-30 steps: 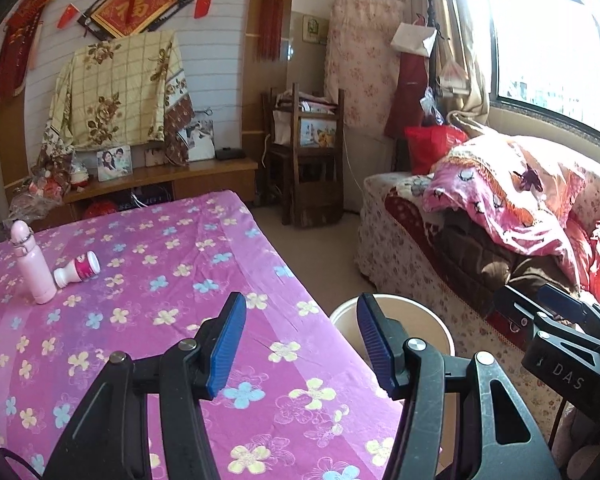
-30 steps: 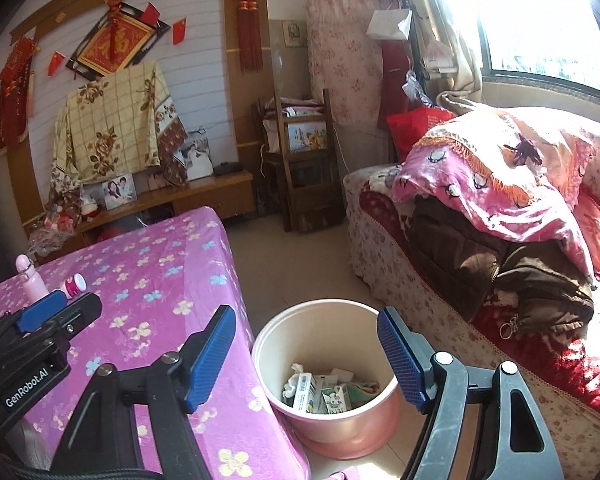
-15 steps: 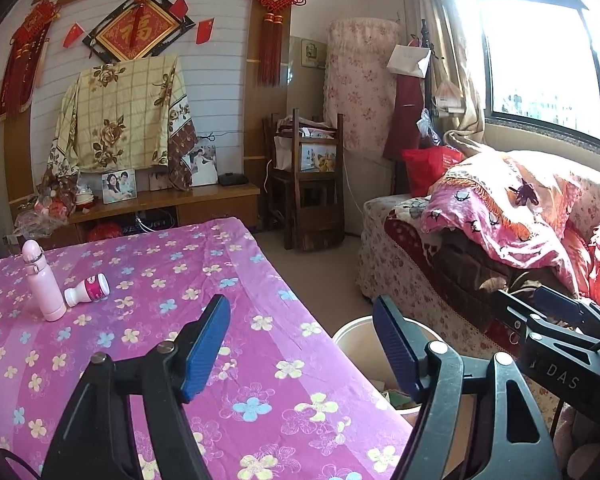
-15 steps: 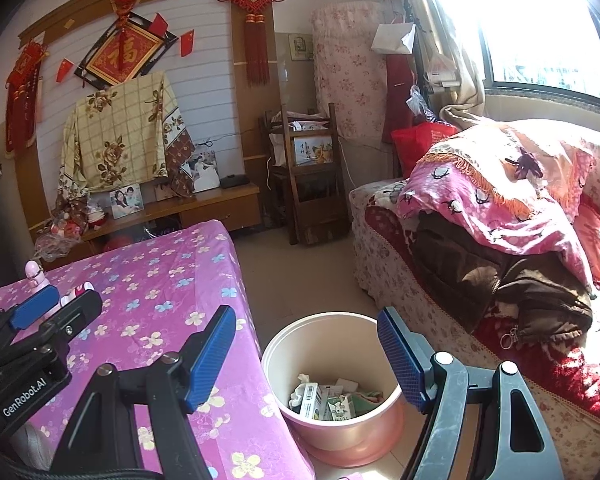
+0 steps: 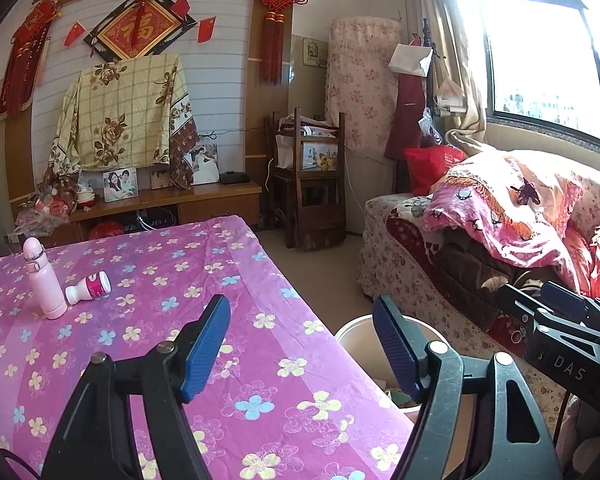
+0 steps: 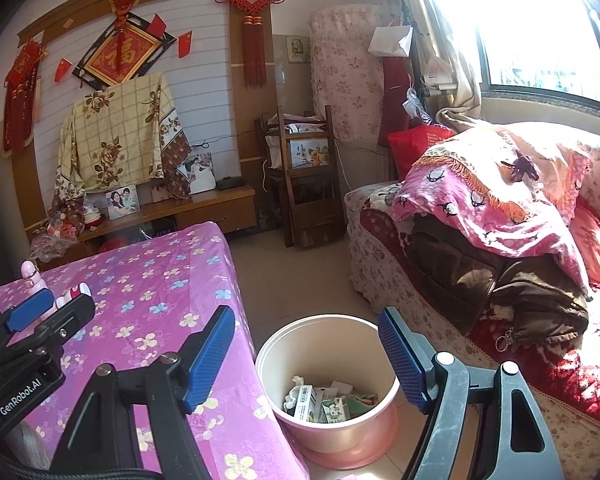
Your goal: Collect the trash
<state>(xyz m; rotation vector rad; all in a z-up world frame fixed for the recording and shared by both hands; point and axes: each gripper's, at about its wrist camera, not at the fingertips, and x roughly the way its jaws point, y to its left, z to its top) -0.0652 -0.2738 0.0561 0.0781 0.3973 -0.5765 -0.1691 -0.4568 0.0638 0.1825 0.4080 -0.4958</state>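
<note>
A pink trash bin (image 6: pixel 284 344) stands on the floor by the table's right edge, holding cartons and crumpled paper (image 6: pixel 316 400); its rim also shows in the left wrist view (image 5: pixel 352 328). A small white-and-pink bottle (image 5: pixel 89 288) lies on its side on the purple flowered tablecloth (image 5: pixel 220 264), next to an upright pink flask (image 5: pixel 42 280). My left gripper (image 5: pixel 302 344) is open and empty, raised over the table's near right part. My right gripper (image 6: pixel 306 354) is open and empty above the bin. The left gripper also shows in the right wrist view (image 6: pixel 44 316).
A sofa piled with a pink blanket (image 6: pixel 500 200) and dark clothes (image 6: pixel 520 296) runs along the right. A wooden shelf (image 5: pixel 308 184) and a low cabinet (image 5: pixel 180 204) stand at the back wall. A strip of floor (image 6: pixel 300 280) lies between table and sofa.
Both grippers have risen and tilted up a little, so more of the wall shows. The left gripper's jaws have opened wider. The bottle and flask have not moved.
</note>
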